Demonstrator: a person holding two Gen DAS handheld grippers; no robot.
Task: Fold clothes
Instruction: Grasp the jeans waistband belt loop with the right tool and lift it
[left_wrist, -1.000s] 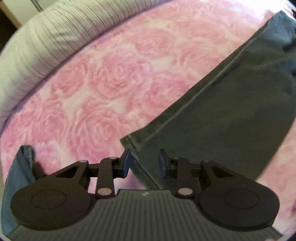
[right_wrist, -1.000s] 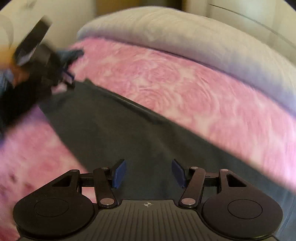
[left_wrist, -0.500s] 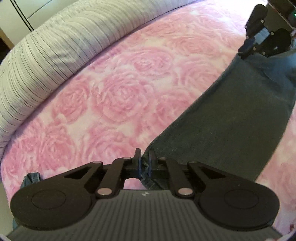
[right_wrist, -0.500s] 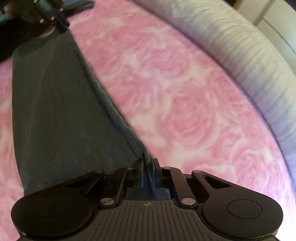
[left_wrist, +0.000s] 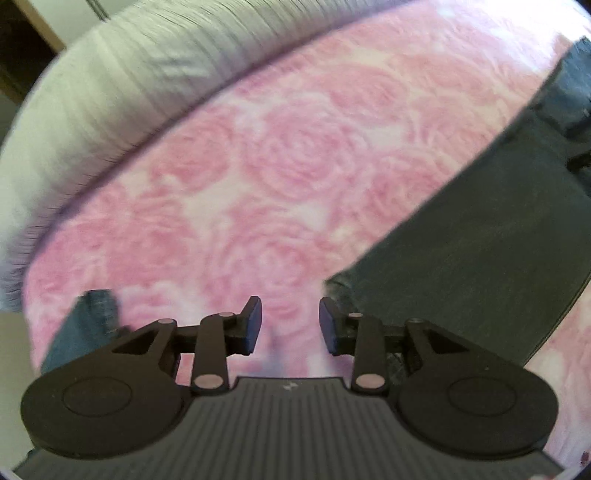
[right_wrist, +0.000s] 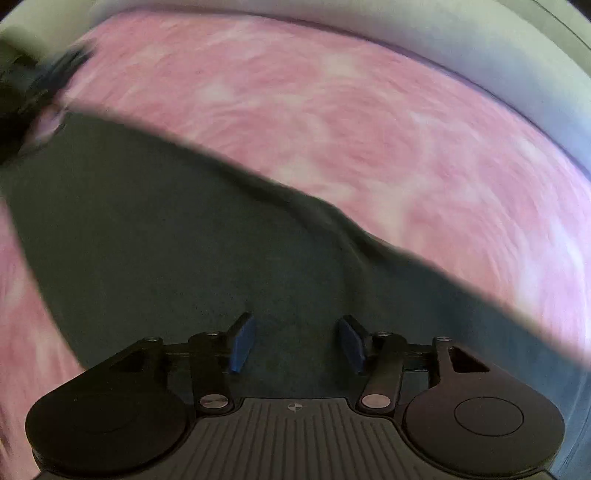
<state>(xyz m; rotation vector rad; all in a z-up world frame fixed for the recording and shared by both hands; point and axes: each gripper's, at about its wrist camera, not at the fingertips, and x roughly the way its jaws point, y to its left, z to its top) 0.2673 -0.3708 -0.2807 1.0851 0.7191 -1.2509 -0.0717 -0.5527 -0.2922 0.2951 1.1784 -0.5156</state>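
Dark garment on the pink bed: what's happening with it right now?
A person with two handheld grippers is folding a dark garment laid on a pink rose-patterned blanket. The left gripper is open beside the garment's corner, holding nothing. The right gripper is open over the cloth. Both views are blurred.

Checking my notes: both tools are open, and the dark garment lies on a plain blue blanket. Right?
Not quite. The left tool and right tool are open, but the dark garment lies on a pink rose-patterned blanket, as the left wrist view shows.
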